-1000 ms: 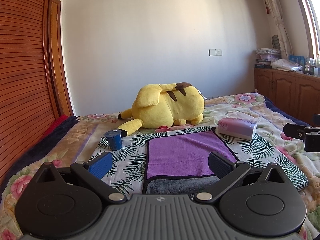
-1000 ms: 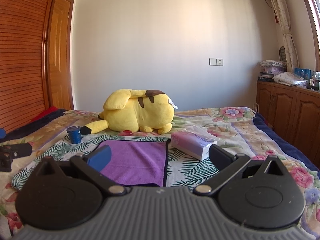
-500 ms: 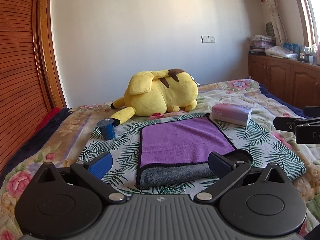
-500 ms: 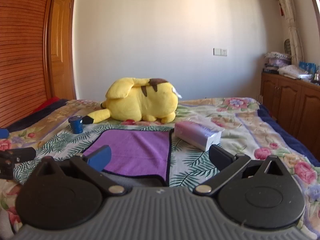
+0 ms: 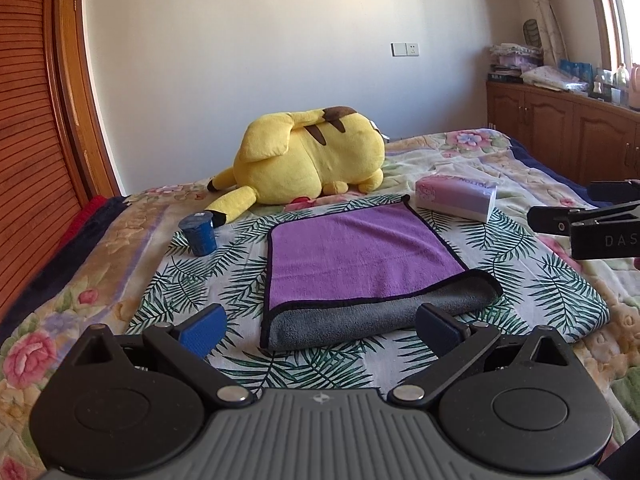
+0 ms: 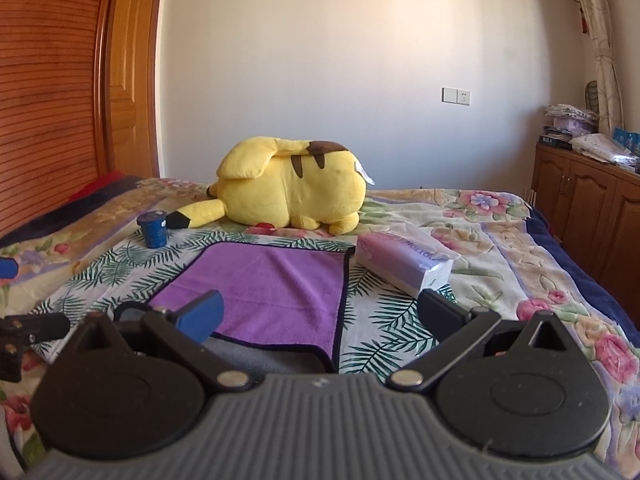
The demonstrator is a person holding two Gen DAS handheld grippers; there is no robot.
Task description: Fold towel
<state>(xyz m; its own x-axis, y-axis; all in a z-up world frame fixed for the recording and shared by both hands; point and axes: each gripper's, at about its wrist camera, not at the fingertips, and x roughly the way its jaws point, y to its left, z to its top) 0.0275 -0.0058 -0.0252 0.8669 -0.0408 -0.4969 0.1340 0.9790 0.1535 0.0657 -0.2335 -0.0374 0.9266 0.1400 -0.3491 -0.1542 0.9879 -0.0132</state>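
Note:
A purple towel [image 5: 360,252] with a grey underside and black trim lies flat on the leaf-print sheet, its near edge folded so the grey shows. It also shows in the right wrist view [image 6: 272,288]. My left gripper [image 5: 320,328] is open and empty, just short of the towel's near edge. My right gripper [image 6: 320,314] is open and empty, over the towel's near right corner. The right gripper also shows at the right edge of the left wrist view [image 5: 580,220].
A yellow plush toy [image 5: 308,164] lies behind the towel. A blue cup [image 5: 198,234] stands left of it. A tissue pack [image 5: 456,196] lies at its far right corner. A wooden wardrobe [image 5: 36,140] is at the left, cabinets [image 5: 560,136] at the right.
Both grippers have pulled back and risen a little from the towel, so more of it and its grey near edge shows. Both stay open.

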